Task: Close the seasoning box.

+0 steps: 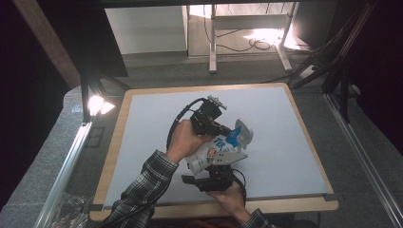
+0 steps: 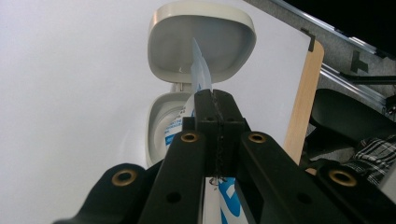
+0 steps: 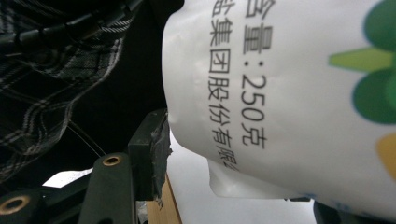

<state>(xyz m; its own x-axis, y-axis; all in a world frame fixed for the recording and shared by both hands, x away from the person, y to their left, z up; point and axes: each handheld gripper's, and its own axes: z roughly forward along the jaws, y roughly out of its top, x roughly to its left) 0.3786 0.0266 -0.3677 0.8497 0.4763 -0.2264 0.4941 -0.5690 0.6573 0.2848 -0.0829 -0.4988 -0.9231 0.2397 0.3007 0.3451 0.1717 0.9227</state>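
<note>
Pouch (image 1: 216, 153) is held above the table (image 1: 285, 142), tipped toward the open box (image 1: 243, 133). Left gripper (image 2: 215, 100) is clamped on the pouch's top edge; right gripper (image 1: 223, 164) is part open around its base, contact unclear. Pouring appears underway; box lid not yet closed.

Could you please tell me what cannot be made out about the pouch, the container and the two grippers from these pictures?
- Container: whether its lower cup holds anything; left gripper view, the left gripper and the pouch cover it.
- Pouch: its brand print; high view, too small. In the right gripper view the frame edge cuts the printed text off.
- Right gripper: whether both pads press the pouch; right gripper view, the pouch hides the far jaw.
</note>
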